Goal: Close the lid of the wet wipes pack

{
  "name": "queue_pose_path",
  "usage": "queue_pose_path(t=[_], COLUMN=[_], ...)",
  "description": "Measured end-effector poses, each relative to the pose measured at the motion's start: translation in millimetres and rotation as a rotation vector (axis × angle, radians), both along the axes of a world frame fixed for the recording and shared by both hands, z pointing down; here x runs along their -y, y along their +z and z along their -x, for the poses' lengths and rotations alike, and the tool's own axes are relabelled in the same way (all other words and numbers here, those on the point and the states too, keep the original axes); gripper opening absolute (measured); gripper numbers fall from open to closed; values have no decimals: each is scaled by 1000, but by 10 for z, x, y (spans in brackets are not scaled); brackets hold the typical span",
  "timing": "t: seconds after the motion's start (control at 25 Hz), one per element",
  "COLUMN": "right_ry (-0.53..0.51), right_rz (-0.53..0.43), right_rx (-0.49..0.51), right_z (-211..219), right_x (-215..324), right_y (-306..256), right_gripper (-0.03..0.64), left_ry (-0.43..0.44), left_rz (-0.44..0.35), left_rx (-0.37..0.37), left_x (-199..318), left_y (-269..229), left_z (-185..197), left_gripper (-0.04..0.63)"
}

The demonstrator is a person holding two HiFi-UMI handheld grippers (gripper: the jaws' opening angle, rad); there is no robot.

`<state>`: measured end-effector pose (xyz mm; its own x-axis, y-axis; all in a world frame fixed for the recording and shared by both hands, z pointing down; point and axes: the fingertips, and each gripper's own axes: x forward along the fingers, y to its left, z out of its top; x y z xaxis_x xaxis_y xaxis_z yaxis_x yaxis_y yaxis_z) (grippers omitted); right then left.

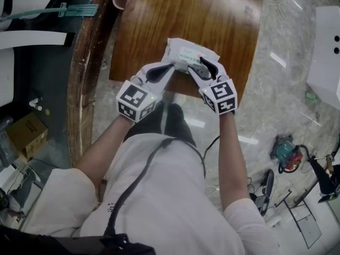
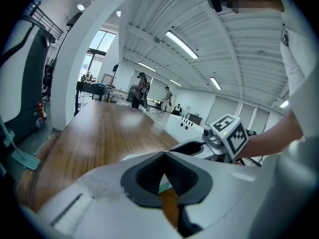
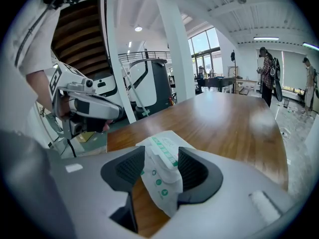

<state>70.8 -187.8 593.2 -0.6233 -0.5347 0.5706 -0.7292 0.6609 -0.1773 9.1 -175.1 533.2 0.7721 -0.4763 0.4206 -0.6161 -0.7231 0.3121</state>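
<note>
The white wet wipes pack (image 1: 187, 53) with green print lies near the front edge of the wooden table (image 1: 159, 15). My right gripper (image 1: 203, 64) comes at it from the near right. In the right gripper view the pack (image 3: 162, 183) fills the gap between the two dark pads (image 3: 130, 169), and the right gripper (image 3: 161, 154) is shut on its end. The left gripper (image 1: 171, 66) touches the pack's near left edge with its tips together. In the left gripper view the left gripper (image 2: 163, 154) is shut, with a sliver of pack (image 2: 163, 187) showing behind the pads.
The table's front edge runs just under both grippers, above my legs. A white cabinet (image 1: 325, 52) stands at the right, and a teal and red tool (image 1: 286, 154) lies on the marble floor. A cardboard box (image 1: 25, 133) sits at the left. People stand far beyond the table (image 3: 268, 68).
</note>
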Motion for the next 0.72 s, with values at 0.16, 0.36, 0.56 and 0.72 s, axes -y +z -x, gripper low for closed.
queue_pose_path(t=[0.16,0.36,0.56,0.72], right_ry=[-9,-49,-77,-91], right_rz=[0,-3,4,7], right_rx=[-8,-53,-75,-94], right_z=[30,107,182,233], right_x=[-17,-77,-95,-95], right_y=[2,19,57,68], right_gripper=[206,207,209,209], left_ry=[0,-1,-2,-2], left_rz=[-1,-2,-2,-6], left_rx=[1,-4,-3,2], left_x=[-16,-56,-66,-65], left_y=[0,-29,-15,-19], left_z=[8,2,31,59], left_gripper=[3,3,3,3])
